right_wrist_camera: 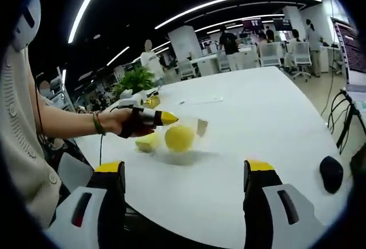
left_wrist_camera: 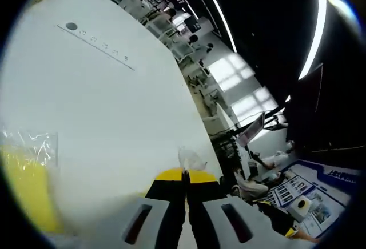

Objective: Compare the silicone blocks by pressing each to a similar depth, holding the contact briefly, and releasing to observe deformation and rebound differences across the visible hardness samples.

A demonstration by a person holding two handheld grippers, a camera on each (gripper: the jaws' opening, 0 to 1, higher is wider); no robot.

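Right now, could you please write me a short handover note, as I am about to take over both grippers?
Left gripper: jaws shut, apparently pinching the clear wrapper over the yellow sample.
Right gripper: jaws wide open, holding nothing, above the near edge of the white table.
Things: a second yellow piece lies beside the first, near the person's hand. A black mouse sits far to the right.
Done: no press visible on either sample.
Left: unwrap or steady the samples, then press, hold and release each in turn.

A blurred yellow block (left_wrist_camera: 26,189) in clear wrap is cut off at the edge.
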